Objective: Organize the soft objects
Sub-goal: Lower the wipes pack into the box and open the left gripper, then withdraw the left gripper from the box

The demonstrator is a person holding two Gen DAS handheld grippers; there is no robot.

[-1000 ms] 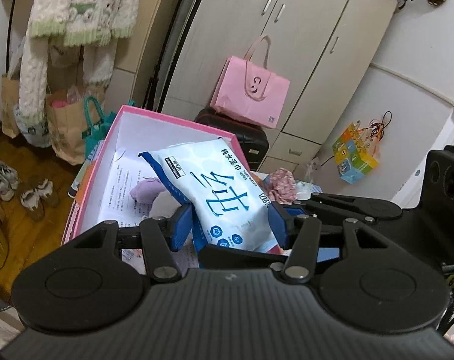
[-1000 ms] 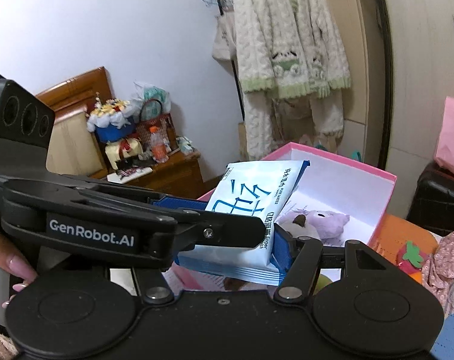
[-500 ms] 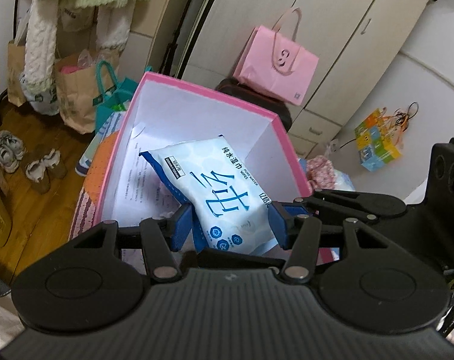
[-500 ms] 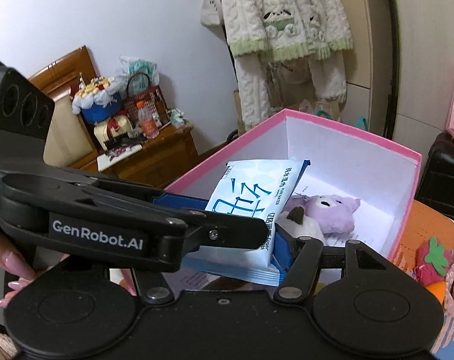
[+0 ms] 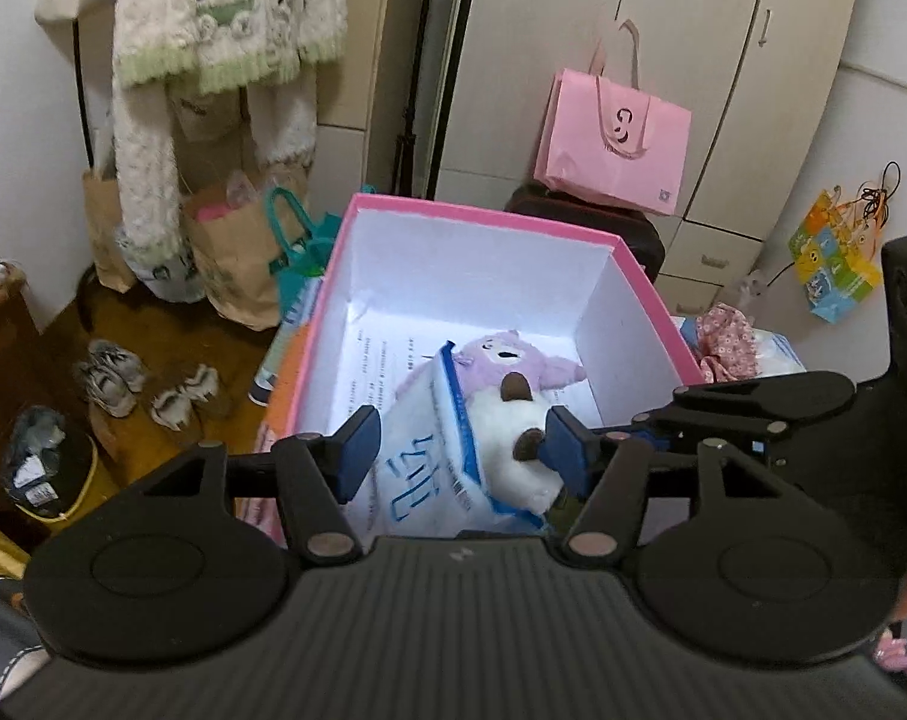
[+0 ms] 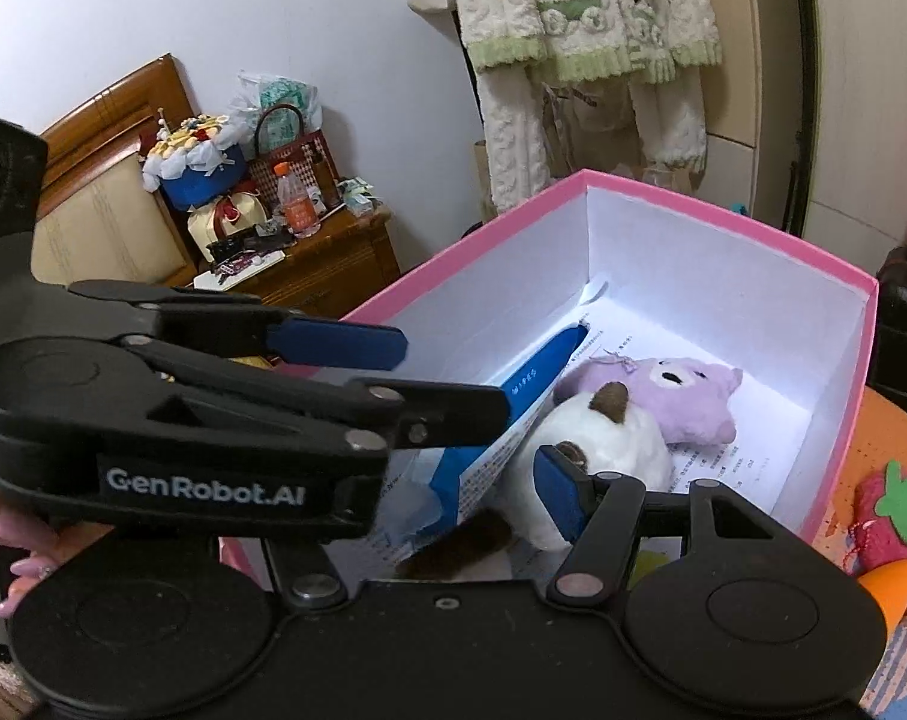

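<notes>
we're letting the wipes pack point(image 5: 429, 468) drop into the pink box point(image 5: 651, 294), against the white plush point(image 5: 507, 438). left gripper point(image 5: 459, 450) fingers are opening, off the pack; right gripper point(image 6: 549, 474) looks half open, contact unclear. next we'd draw both back.

A second ago both my tongs clamped the wipes pack point(image 5: 435, 468) upright above the pink box point(image 5: 480, 219). Now it has dropped into the near end of the box and leans tilted against the white plush point(image 5: 513, 444), in front of the purple plush point(image 5: 507, 360). My left tongs point(image 5: 459, 444) are opening, their pads clear of the pack. My right tongs point(image 6: 495, 468) have come lower over the box, the pack loose between them.
</notes>
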